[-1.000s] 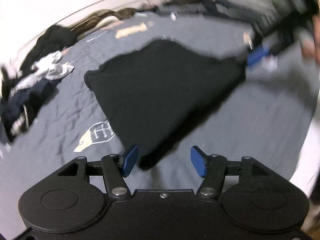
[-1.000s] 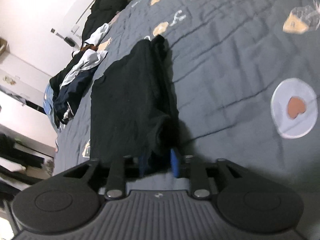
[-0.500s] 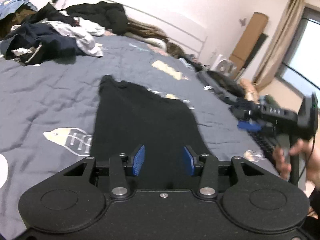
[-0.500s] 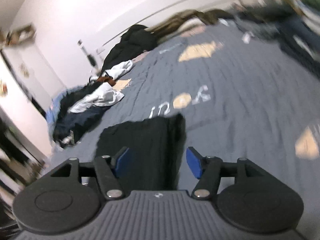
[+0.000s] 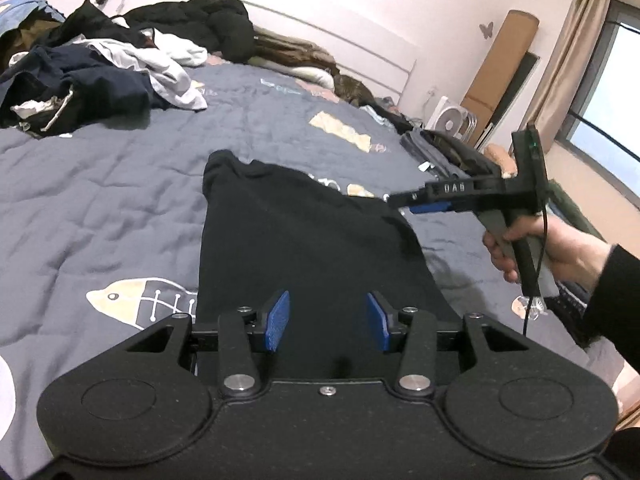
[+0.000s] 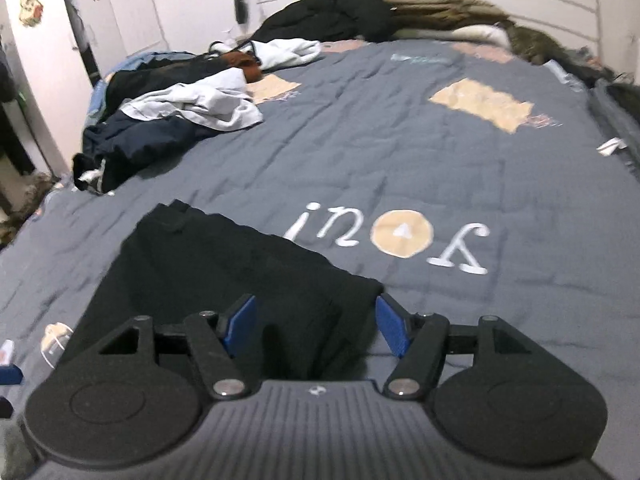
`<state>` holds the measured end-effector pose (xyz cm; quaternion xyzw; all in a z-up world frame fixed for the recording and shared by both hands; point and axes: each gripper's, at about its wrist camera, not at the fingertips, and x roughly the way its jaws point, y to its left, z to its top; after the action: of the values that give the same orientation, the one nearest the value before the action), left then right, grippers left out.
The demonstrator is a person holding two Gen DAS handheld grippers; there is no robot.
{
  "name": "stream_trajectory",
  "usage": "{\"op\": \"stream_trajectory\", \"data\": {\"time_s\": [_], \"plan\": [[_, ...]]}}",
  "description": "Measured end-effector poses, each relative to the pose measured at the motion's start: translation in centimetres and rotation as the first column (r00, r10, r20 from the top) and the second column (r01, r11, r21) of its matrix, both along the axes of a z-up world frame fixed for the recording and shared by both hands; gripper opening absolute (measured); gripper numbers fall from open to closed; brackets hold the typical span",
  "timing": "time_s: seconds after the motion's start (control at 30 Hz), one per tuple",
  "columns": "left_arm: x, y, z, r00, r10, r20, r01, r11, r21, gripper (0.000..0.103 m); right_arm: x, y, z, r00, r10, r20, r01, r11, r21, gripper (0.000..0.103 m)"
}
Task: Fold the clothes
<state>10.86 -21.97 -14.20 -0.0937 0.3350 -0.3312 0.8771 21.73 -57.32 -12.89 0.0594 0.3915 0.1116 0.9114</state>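
A black garment [image 5: 304, 248] lies flat as a long folded strip on the grey quilt [image 5: 100, 200], running away from me. My left gripper [image 5: 327, 322] hovers open over its near end, nothing between the blue pads. In the right wrist view the same black garment [image 6: 208, 272] spreads under my right gripper [image 6: 316, 326], which is open and holds nothing. In the left wrist view the right gripper [image 5: 432, 206] floats above the garment's right edge, held by a hand [image 5: 560, 248] in a dark sleeve.
A heap of dark and white clothes [image 5: 92, 80] sits at the far left of the bed, seen again as a clothes heap [image 6: 172, 108]. A black jacket [image 5: 200, 24] lies by the headboard. Bags and a fan [image 5: 452, 120] stand beyond the bed's right edge.
The right gripper let go of the garment's edge a second ago and rose, opening. The garment now lies flat. Both views tilted up toward the headboard.
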Motion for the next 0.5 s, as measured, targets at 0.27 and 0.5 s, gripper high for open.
{"op": "stream_trajectory", "data": {"time_s": [0.27, 0.5], "plan": [[-0.5, -0.2, 0.4, 0.999, -0.018, 0.027, 0.018, 1.000, 0.012, 0.045, 2.7, -0.6, -2.1, 0.997, 0.030, -0.077, -0.019, 0.990, 0.143, 0.055], [-0.6, -0.2, 0.5, 1.000, -0.014, 0.026, 0.014, 1.000, 0.015, 0.045, 3.3, -1.2, -2.9, 0.995, -0.023, -0.100, 0.040, 0.984, 0.175, 0.017]]}}
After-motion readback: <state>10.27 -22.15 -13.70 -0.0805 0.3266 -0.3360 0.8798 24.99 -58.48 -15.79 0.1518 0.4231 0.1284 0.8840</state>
